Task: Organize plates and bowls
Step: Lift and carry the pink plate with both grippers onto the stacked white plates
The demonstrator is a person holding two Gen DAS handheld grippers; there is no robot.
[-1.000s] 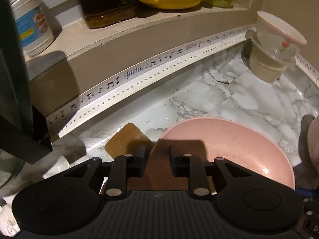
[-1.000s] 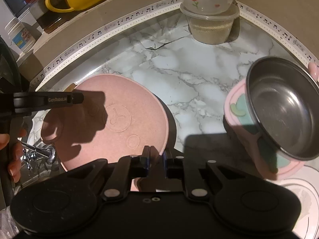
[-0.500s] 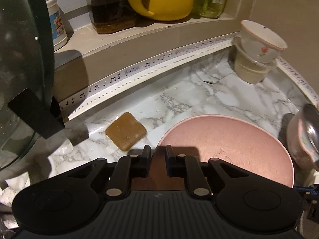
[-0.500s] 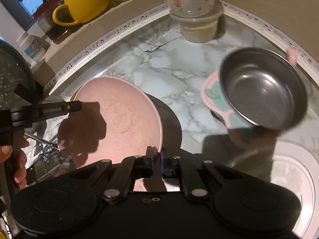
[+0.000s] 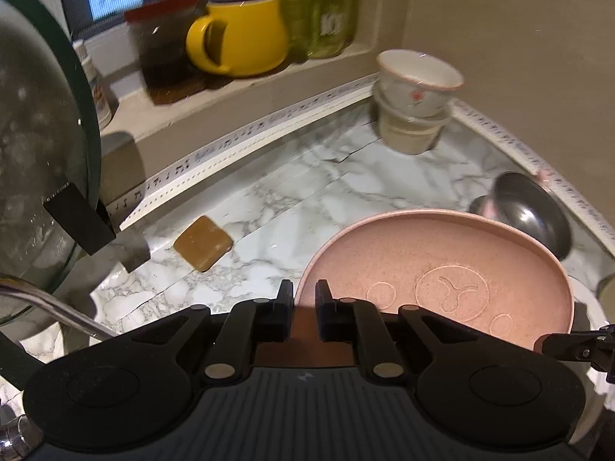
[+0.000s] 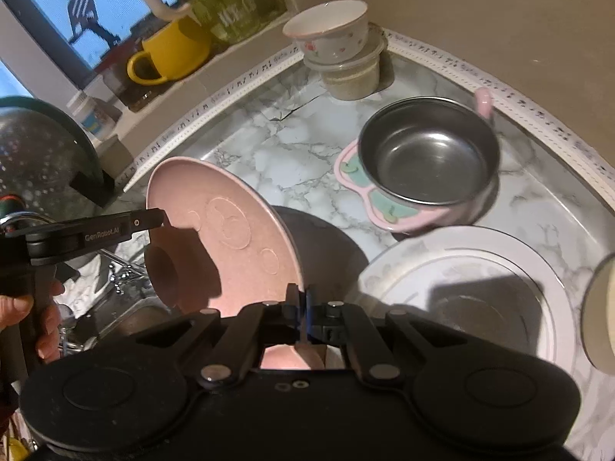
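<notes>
Both pairs of fingers are pinching the pink plate [image 6: 230, 230] by its rim: the left gripper [image 5: 300, 309] at one edge, the right gripper [image 6: 303, 309] at the opposite edge, each having just been closing onto it. Between them the plate is hanging tilted above the marble desk [image 6: 300, 161], its embossed circles facing up. "GenRobot.AI" is reading along the left gripper's arm. Beyond the plate, a steel bowl [image 6: 430, 161] is sitting in a pink dish [image 6: 384, 211], beside a white plate [image 6: 461, 269]. A floral bowl [image 6: 330, 34] is topping a lidded tub [image 6: 351, 77] near the wall.
</notes>
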